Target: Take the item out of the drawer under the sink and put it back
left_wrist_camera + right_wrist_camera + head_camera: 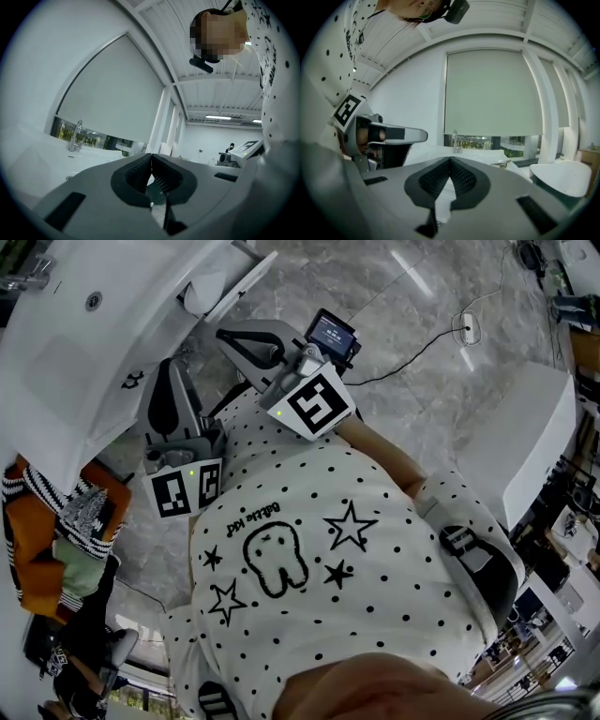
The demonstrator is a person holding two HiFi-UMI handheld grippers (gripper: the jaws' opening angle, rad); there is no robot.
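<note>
The white sink [84,362] fills the head view's upper left, its tap [75,136] upright by a window. Under it, I cannot make out the drawer or any item. My left gripper [171,371] is held level beside the sink's edge, shut with nothing between its fingers; in its own view the ribbed pads [140,171] meet at the tip. My right gripper [223,334] points toward the sink from the right, also shut and empty, its pads [461,176] touching. From the right gripper view the left gripper [410,136] shows at left, with the tap [454,140] beyond.
A person's polka-dot shirt [319,559] covers the lower middle of the head view. Orange and patterned cloth [56,540] lies at left. A white cabinet [530,442] stands at right, a cable and socket [469,329] on the marble floor. Another white basin [562,178] sits at right.
</note>
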